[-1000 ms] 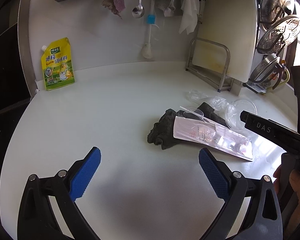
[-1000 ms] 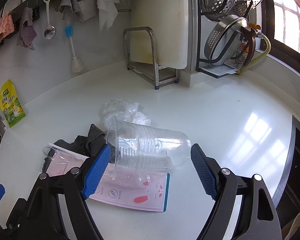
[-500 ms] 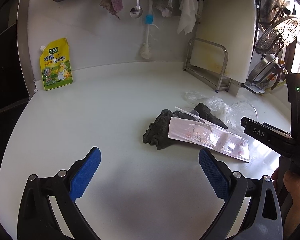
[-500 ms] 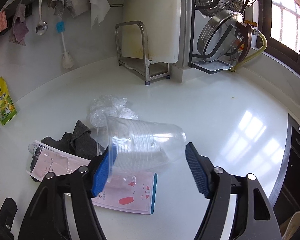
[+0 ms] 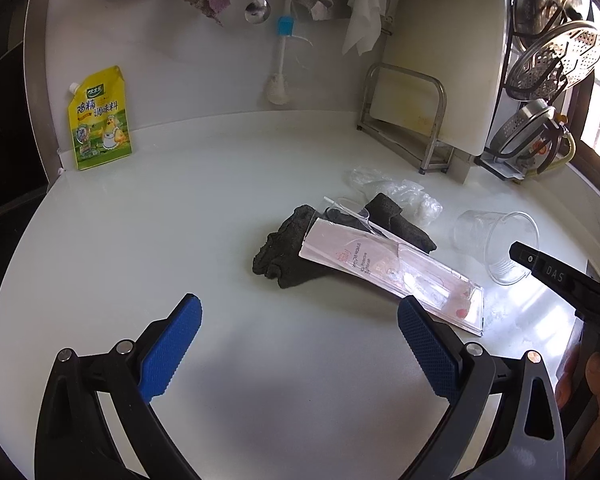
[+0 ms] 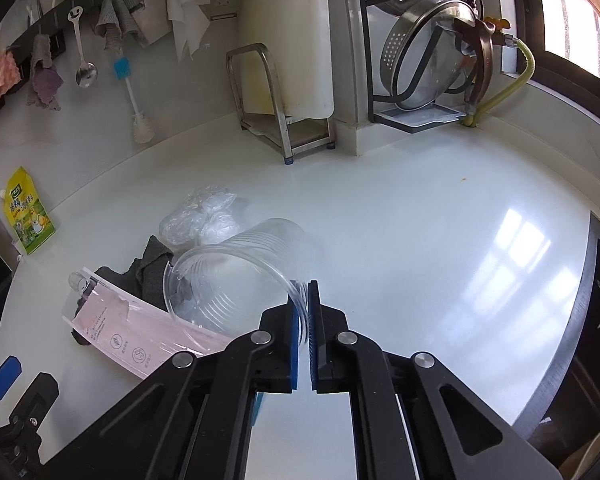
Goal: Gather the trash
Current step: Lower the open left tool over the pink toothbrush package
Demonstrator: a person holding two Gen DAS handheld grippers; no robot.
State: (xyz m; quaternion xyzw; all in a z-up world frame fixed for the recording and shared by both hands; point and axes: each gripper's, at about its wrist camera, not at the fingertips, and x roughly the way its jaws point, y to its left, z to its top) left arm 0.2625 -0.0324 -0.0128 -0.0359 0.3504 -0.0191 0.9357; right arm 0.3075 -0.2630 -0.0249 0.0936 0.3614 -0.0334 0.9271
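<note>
The clear plastic cup [image 6: 236, 268] lies on its side on the white surface [image 6: 420, 240], its mouth turned toward the right hand-held gripper [image 6: 305, 312], whose blue pads are pinched together on the cup's thin rim, nearly meeting with only the plastic wall between them. The cup's body rests just beside a crumpled clear plastic bag [image 6: 204, 216] and partly over a pink-and-clear flat package [image 6: 140, 336], which itself lies across a dark grey cloth [image 5: 288, 248]. The left hand-held gripper [image 5: 300, 344] hovers over bare surface short of the pile, its jaws standing wide with nothing between them. A yellow seasoning pouch [image 5: 100, 120] stands well apart against the back wall, and looks like a kitchen supply, not trash.

The step in hand appears to be the pickup of the cup, with the grip just made. The next move likely calls for lifting it clear without crushing or slipping off the flimsy rim, and without dragging the package along. No bin shows in either view, so where the cup goes cannot be told. The package and bag probably remain for later.
</note>
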